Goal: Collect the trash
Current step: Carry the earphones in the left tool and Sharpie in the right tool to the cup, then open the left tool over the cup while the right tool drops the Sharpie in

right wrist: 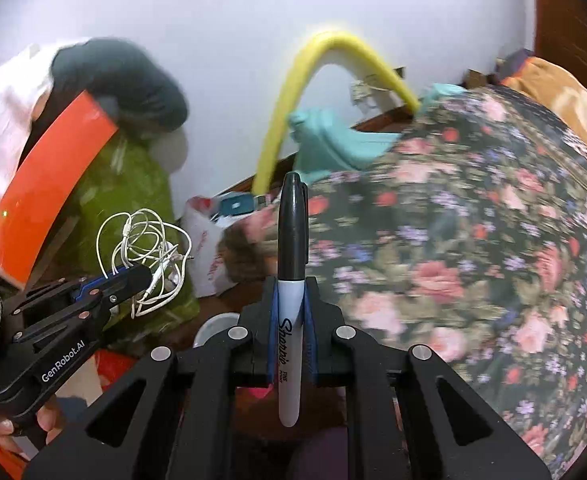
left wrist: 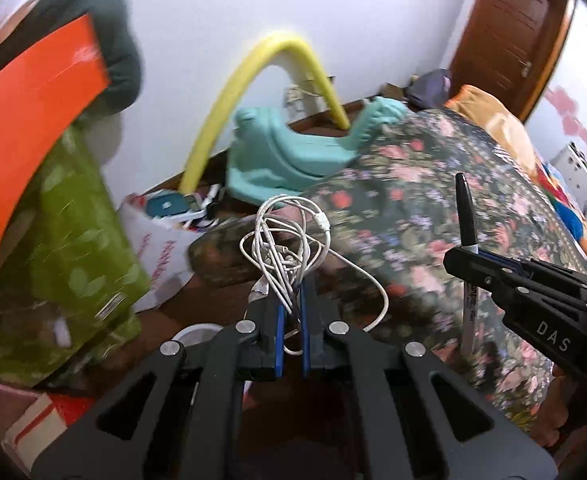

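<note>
Tangled white cable (left wrist: 289,248) pinched in left tongs (left wrist: 290,312); right tongs (right wrist: 291,300) clamp upright marker (right wrist: 291,280).

I see a bed under a dark floral cover (left wrist: 421,200), with an orange pillow (left wrist: 489,116) lying at its far end. Beside the bed, the brown floor (left wrist: 197,312) carries a white plastic bag (left wrist: 161,248) of clutter, a teal plastic toy (left wrist: 277,156) near the wall, and a white round container (right wrist: 217,326).
</note>
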Demonstrator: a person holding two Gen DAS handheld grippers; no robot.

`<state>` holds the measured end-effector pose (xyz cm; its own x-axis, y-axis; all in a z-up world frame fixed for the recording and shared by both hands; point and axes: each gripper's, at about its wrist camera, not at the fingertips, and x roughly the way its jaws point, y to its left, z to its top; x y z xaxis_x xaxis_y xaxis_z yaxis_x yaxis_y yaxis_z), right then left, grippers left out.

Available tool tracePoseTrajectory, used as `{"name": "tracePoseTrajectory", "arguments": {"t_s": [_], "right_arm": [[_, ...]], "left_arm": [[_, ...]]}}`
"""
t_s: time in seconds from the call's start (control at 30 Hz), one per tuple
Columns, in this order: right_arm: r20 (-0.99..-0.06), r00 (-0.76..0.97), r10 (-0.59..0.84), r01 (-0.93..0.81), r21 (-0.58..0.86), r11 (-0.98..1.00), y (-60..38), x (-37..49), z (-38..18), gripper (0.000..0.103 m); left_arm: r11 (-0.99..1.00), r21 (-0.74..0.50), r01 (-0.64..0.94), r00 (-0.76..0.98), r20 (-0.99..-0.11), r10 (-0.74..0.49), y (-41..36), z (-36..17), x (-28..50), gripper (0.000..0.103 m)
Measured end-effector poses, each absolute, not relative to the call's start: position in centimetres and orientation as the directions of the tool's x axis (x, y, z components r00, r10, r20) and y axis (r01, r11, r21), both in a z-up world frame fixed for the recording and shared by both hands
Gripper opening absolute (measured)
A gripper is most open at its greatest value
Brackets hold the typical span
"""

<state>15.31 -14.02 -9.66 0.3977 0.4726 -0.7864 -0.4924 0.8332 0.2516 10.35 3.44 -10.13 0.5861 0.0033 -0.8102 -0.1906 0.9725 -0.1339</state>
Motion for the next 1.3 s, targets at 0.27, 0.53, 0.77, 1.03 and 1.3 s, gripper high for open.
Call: {"name": "tracePoseTrajectory", "arguments": {"t_s": [0.27,0.53,0.77,1.03,1.3], "right_arm": [[-0.813,0.297,0.501,-0.590,0.256,0.765,-6.8,12.9,-11.5,0.011],[-0.860,0.194,0.472,-0.651,0.247,0.718,-0.8,11.9,-15.1,0.011],[-0.900,0.131,0.415,-0.687,0.219,0.693,2.8,11.8,-18.8,0.011],[-0.921,0.034,0.388,-0.697,0.256,0.670,5.8,12.7,-21.8,0.011],[-0.922,-0.052,0.384,-0.663,0.320,0.676,6.7,13.7,-23.4,0.029]], "left_arm": [[0.946,-0.133,-0.295,0.548,-0.835,0.053,9.3,-11.9,6.0,0.005],[0.921,-0.140,-0.363,0.489,-0.870,0.061,13.0,-15.2,3.5,0.005],[0.898,-0.128,-0.421,0.404,-0.913,0.060,14.9,-19.4,2.9,0.005],[0.872,-0.145,-0.468,0.336,-0.942,0.024,17.0,-23.0,2.5,0.005],[0.876,-0.142,-0.460,0.298,-0.955,0.001,16.8,-24.3,3.6,0.005]]}}
